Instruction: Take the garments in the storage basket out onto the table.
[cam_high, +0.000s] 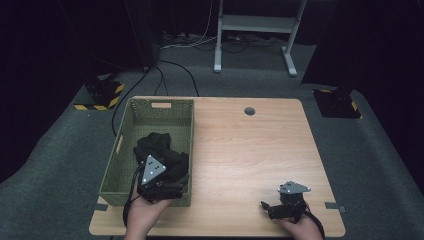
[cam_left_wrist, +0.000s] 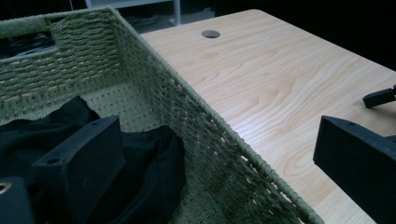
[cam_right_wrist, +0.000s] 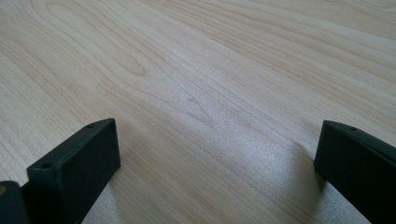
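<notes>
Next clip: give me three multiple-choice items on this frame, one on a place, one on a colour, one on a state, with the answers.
1. Where is the black cloth?
A. in the basket
B. on the bare table
C. on the floor

2. What colour is the basket?
A. red
B. green
C. white

3. How are the right gripper's jaws?
A. shut on the cloth
B. shut on nothing
C. open, nothing between them

Answers:
1 A: the high view shows the cloth lying inside the woven walls.
2 B: its weave is green in the high view and the left gripper view.
3 C: the right gripper view shows the jaws wide apart over bare wood.
</notes>
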